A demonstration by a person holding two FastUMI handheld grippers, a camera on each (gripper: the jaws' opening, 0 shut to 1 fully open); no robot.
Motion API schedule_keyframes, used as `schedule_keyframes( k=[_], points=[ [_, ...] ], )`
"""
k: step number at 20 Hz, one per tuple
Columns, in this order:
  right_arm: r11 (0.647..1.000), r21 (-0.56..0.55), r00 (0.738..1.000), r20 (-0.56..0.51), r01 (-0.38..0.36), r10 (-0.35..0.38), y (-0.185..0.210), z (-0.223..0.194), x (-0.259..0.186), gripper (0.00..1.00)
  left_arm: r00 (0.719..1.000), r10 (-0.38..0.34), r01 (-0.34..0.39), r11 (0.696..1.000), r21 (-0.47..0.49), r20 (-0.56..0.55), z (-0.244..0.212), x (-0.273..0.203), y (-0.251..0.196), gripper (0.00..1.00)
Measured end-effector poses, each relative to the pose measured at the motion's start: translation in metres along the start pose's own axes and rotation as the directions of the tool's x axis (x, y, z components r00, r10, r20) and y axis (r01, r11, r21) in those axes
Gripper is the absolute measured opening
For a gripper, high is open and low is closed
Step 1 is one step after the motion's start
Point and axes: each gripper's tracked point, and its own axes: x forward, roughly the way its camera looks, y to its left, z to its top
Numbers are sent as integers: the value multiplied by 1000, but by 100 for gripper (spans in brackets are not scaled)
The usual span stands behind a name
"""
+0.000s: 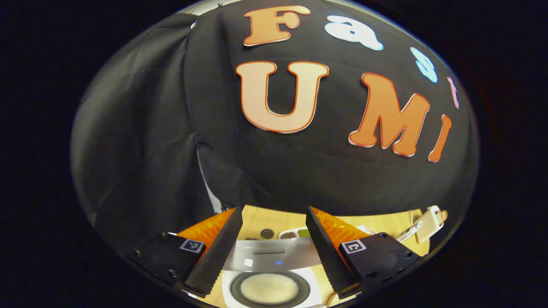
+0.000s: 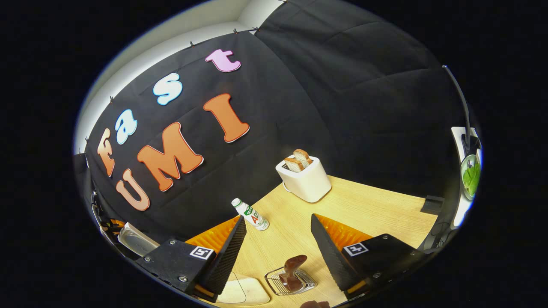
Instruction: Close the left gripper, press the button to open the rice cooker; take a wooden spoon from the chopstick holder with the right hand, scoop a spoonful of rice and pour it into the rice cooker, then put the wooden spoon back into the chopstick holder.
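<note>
Both claws gape wide, left claw [image 1: 270, 250] over the rice cooker [image 1: 269, 287], right claw [image 2: 277, 250] above the wooden table [image 2: 368, 205].

Your cooker [image 1: 271, 255] is sitting open below the left gripper, its silver lid standing up behind a white body. Its dark pot [image 1: 269, 289] is holding a pale round heap of rice [image 1: 269, 288]. In the right gripper view, a brown spoon [image 2: 293, 268] is standing upright in the wire holder [image 2: 290, 281] on the table; it is probably wood.
</note>
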Motion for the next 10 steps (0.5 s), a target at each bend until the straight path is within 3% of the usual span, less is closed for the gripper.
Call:
schedule_keyframes(
  k=[5,10],
  points=[
    [999,-37,999,-13,-40,40,14,3,1,94,1000,-10,10,1000,-12,6,-22,-29,-8,100],
    [992,-109,998,-17,-57,56,12,12,0,94,998,-50,48,998,-28,-47,-73,-78,-18,100]
  ],
)
